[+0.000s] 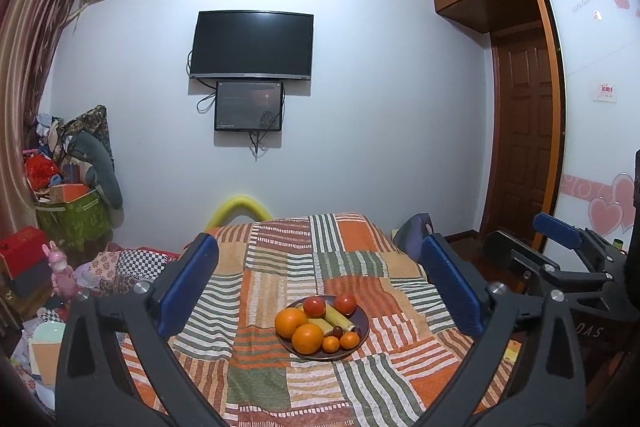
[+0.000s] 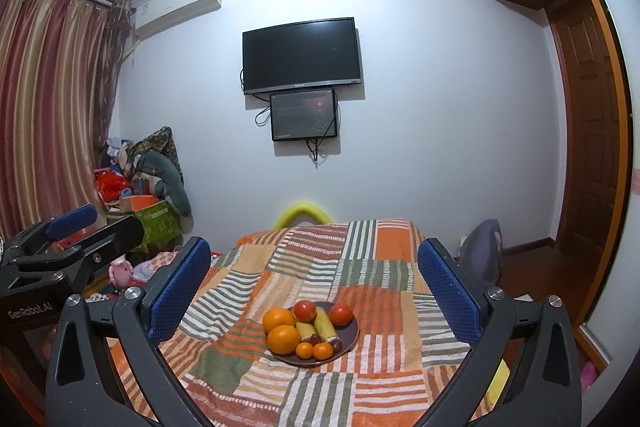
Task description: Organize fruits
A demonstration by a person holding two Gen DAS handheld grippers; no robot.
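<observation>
A dark plate (image 1: 362, 319) (image 2: 351, 337) sits on a patchwork-covered table (image 1: 280, 267) (image 2: 320, 267). It holds two large oranges (image 1: 307, 338) (image 2: 283, 339), two small tangerines (image 1: 331, 344) (image 2: 322, 351), two red tomatoes (image 1: 314, 306) (image 2: 305, 310), two yellow-green bananas (image 1: 340, 319) (image 2: 325, 325) and dark grapes (image 1: 338, 332) (image 2: 316, 339). My left gripper (image 1: 320, 287) is open and empty, held back from the plate. My right gripper (image 2: 316, 291) is open and empty, also short of the plate. Each gripper shows at the edge of the other's view, the right one (image 1: 560, 243) and the left one (image 2: 72, 227).
A TV (image 1: 252, 45) and a smaller screen (image 1: 249, 105) hang on the far wall. Cluttered boxes and bags (image 1: 72, 195) stand at the left. A wooden door (image 1: 524, 139) and wardrobe are at the right. A bag (image 2: 482, 255) lies beside the table's right edge.
</observation>
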